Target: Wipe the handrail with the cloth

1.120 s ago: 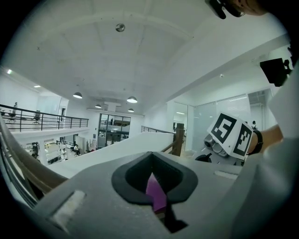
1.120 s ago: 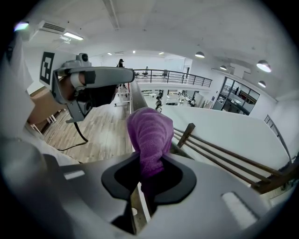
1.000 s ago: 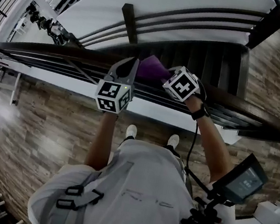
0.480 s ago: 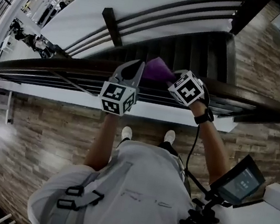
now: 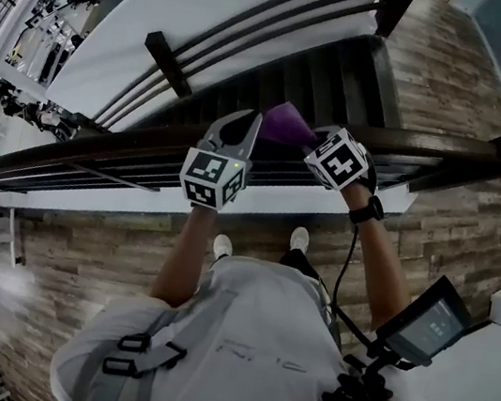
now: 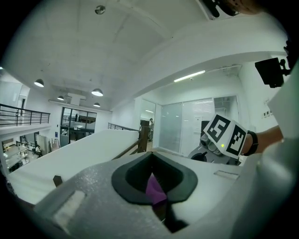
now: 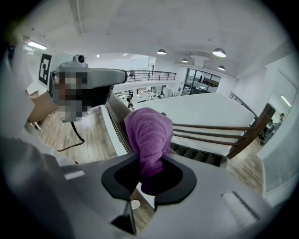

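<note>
The right tool [image 7: 148,175] is clamped on a bunched purple terry cloth [image 7: 150,130], which bulges up out of its dark jaw opening; its cube with square markers [image 5: 341,159] faces up in the head view. The left tool [image 6: 154,184] is closed narrow on a thin purple edge of the same cloth, and its own marker cube [image 5: 209,176] sits just near of the rail. From above, the cloth lies between the two tool tips, on the far side of the long dark wooden handrail [image 5: 440,146], at or just over its top; whether it presses on the wood cannot be told. The handrail runs across the scene from lower left to upper right, with thin dark bars beneath it. Beyond it, a dark staircase [image 5: 318,82] drops away, flanked on the far left by a white sloping wall [image 5: 214,17] with more dark rails along its edge. On the near side a person's two arms reach to the tools, a black wristband [image 5: 363,209] on the right one, and white shoes [image 5: 217,245] stand on a wood-plank floor [image 5: 79,261]
</note>
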The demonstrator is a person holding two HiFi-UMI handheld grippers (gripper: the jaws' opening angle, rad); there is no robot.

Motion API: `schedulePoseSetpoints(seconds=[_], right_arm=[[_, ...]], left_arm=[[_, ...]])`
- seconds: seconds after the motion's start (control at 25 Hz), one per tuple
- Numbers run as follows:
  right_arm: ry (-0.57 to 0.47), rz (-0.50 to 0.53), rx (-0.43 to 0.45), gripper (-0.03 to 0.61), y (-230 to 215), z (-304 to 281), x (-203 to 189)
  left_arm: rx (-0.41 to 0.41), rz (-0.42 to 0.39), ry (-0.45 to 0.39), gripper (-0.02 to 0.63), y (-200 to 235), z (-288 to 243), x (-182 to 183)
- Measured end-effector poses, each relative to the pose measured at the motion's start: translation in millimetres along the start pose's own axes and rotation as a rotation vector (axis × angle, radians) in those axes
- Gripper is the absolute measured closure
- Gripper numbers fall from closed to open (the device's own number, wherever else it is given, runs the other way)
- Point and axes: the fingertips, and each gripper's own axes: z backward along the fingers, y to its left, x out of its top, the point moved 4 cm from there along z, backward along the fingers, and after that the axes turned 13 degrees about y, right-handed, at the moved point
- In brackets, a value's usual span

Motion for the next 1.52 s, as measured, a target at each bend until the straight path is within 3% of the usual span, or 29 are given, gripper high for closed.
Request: schedulePoseSetpoints(seconds=[0.44,0.92,1.52], right_arm=[[-0.016,-0.188,-0.117,0.505,-53.1,26.5,-72.2],[-0.061,-0.400,-0.111,0.506,-128.8,52.6,-153.7],[-0.120,-0.532,-0.262,0.506,-196.1,77.6,-222.4]], left_arm=[[-0.147,-0.073,0.012,0.614,-54.0,-51.7,14.7],[-0.341,-0.139,0.037,0.614,-147.3,-110.0,26.0],[-0.510,-0.180,0.068,0.614,-248.3,-169.6,29.3]])
